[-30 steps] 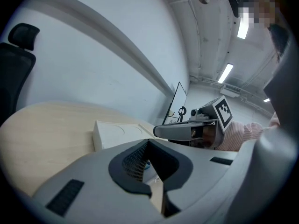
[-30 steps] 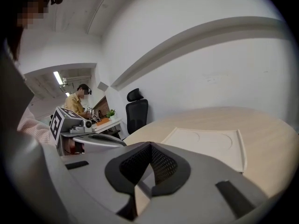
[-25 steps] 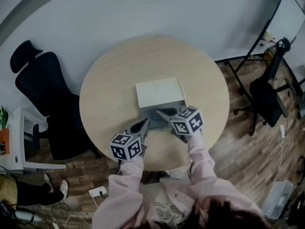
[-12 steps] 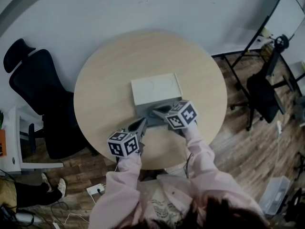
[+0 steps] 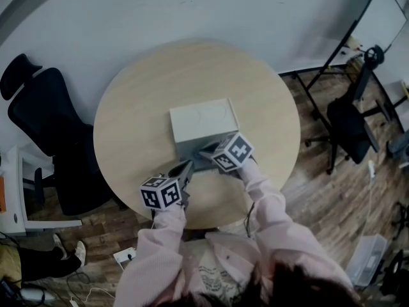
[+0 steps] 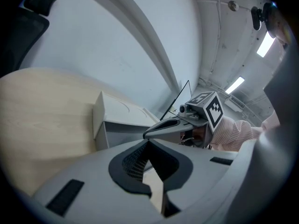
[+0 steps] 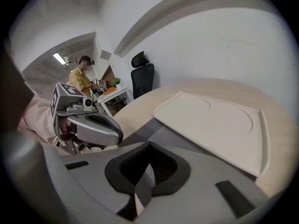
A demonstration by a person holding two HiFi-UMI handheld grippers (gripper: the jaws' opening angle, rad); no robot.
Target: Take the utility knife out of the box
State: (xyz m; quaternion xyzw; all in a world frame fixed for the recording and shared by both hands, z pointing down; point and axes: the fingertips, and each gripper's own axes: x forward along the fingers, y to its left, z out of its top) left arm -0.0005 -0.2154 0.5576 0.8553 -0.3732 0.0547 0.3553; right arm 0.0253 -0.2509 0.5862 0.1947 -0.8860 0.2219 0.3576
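A white box [image 5: 203, 119] with a flat lid lies in the middle of the round wooden table [image 5: 134, 126]; its grey near side faces me. No utility knife shows in any view. My right gripper [image 5: 204, 151] is shut and empty, tips at the box's near side, just below the lid [image 7: 215, 125]. My left gripper [image 5: 188, 167] hangs close to the left of it, over the table in front of the box [image 6: 119, 120]; its jaws look shut with nothing in them. Each gripper view shows the other gripper: the right gripper [image 6: 161, 130] and the left gripper [image 7: 112, 133].
A black office chair [image 5: 38, 114] stands left of the table, and another chair [image 5: 348, 123] by a whiteboard stand at the right. A power strip [image 5: 124, 256] lies on the floor near me. A person [image 7: 83, 77] works at a desk far behind.
Both grippers have sunk toward the table. The right one has tipped further down and come to the box's near side; the left one has dropped slightly beside it.
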